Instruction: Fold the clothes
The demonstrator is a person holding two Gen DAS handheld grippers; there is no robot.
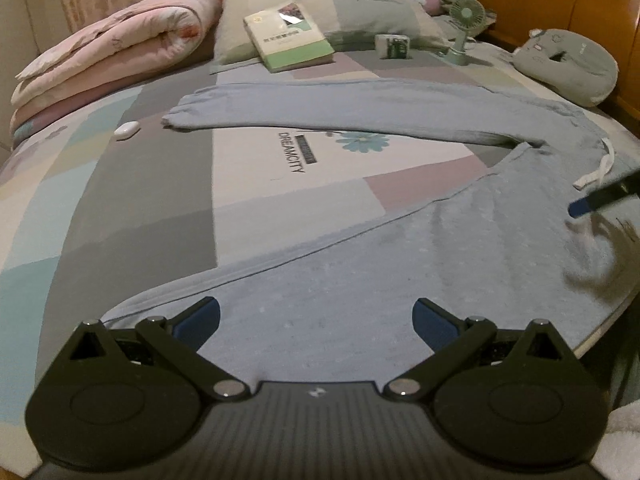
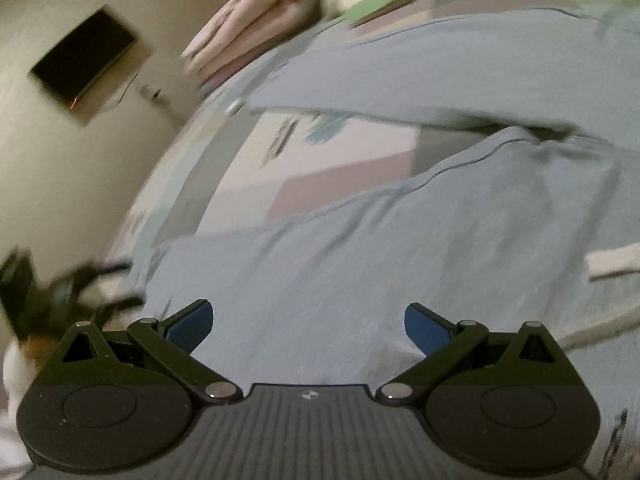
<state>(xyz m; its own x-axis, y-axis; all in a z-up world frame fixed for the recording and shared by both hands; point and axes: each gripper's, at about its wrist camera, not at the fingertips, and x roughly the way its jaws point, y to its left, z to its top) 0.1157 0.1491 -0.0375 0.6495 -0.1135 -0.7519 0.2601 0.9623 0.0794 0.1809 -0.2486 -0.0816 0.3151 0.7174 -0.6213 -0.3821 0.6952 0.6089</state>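
Trousers (image 1: 400, 248) of pale blue fleece lie spread flat on the bed (image 1: 140, 208), legs splayed in a V: one leg runs across the middle of the bed toward the pink quilt side, the other reaches down to the near edge, right under my left tongs (image 1: 316, 322). The waist with its white drawstring (image 1: 598, 168) sits toward the right edge of the bed.

I hold my left tongs wide open, both blue pads (image 1: 202, 320) apart over the cuff end of the near leg, gripping nothing. My right tongs (image 2: 309, 330) are wide open too, hovering over the upper part of that same leg; that view is smeared with blur, so I cannot tell whether they touch the cloth. From the left camera I see one blue tip of the right tongs (image 1: 588, 204) coming in near the waist.

At the head of the bed a pillow (image 1: 340, 12) carries a green-and-white book (image 1: 290, 38). Beside it stand a small box (image 1: 394, 46) and a little green fan (image 1: 464, 20). A rolled pink quilt (image 1: 108, 52) lies along the left edge, a grey neck cushion (image 1: 572, 64) at the far right corner, and a small white case (image 1: 127, 129) near the far cuff.
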